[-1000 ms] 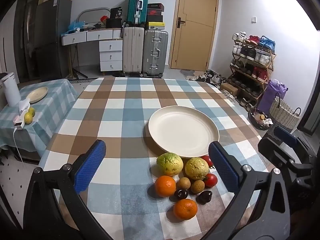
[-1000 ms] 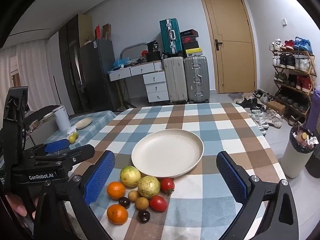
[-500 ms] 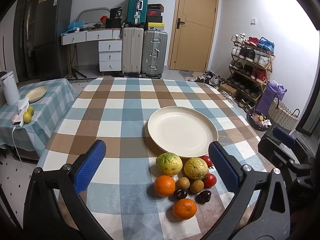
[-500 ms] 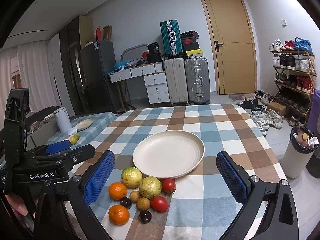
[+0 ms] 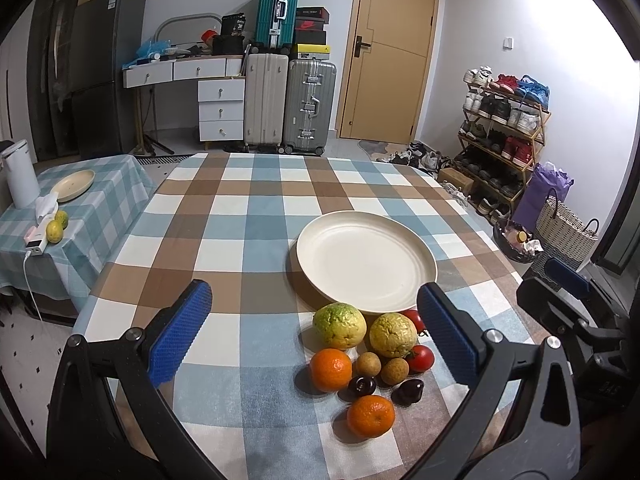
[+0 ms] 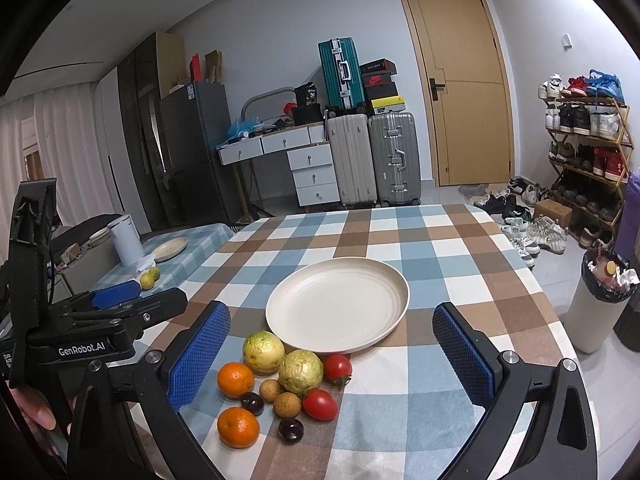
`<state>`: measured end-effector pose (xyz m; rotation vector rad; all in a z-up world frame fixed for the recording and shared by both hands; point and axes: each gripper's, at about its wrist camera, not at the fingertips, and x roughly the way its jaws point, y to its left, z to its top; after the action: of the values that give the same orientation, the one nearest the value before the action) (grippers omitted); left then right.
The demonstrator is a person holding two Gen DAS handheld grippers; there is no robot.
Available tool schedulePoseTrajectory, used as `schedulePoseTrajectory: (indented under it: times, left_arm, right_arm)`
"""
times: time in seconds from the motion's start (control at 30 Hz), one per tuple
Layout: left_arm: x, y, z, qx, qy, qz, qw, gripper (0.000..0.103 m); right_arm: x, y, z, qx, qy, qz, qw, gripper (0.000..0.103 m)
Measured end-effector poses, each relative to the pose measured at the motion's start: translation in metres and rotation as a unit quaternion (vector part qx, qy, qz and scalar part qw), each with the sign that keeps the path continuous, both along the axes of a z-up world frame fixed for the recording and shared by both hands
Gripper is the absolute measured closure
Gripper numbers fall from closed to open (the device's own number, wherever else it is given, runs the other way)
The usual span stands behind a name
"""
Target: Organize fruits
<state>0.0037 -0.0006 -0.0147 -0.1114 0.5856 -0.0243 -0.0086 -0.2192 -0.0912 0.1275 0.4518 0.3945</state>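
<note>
A cream plate [image 6: 372, 344] is sitting upright, nothing on it, straight ahead of the right tool [image 6: 332, 352]. Nearer that tool, the fruits are clustering against the plate's near rim: two yellow-green guavas [image 6: 263, 351] [image 6: 300, 371] touching, two red tomatoes [image 6: 337, 367] [image 6: 319, 404] to their right, two oranges [image 6: 235, 380] [image 6: 237, 427] toward its left finger, two tan longans [image 6: 271, 390] and two dark plums [image 6: 291, 431] lying between.

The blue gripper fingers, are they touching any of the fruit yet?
Apart. The right wrist view shows the right gripper wide open above the table, with checked cloth visible between its fingers and the nearest orange. Nothing is held.
</note>
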Motion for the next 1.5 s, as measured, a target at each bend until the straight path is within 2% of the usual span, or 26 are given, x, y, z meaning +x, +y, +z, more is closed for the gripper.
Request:
schedulePoseTrajectory:
  times: [0.57, 1.1, 1.27, 1.4, 1.5]
  left_arm:
    - [-0.003, 0.001, -0.004, 0.003, 0.0, 0.013, 0.9999, 0.001]
    - [-0.006, -0.002, -0.013, -0.001, 0.005, 0.001, 1.0, 0.001]
    - [0.004, -0.004, -0.024, -0.01, 0.024, -0.01, 0.9996, 0.001]
    - [0.019, 0.002, -0.038, -0.047, 0.063, -0.037, 0.9962, 0.001]
    - [0.032, 0.007, -0.048, -0.058, 0.082, -0.041, 0.9941, 0.001]
  right_arm:
    - [0.0, 0.0, -0.001, 0.002, 0.003, 0.0, 1.0, 0.0]
    - [0.0, -0.001, -0.005, 0.01, 0.005, 0.006, 1.0, 0.0]
    - [0.001, -0.002, -0.008, 0.017, 0.006, 0.014, 1.0, 0.0]
    - [0.007, -0.005, -0.015, 0.016, 0.021, 0.017, 1.0, 0.0]
    - [0.013, -0.007, -0.022, 0.016, 0.028, 0.016, 0.999, 0.0]
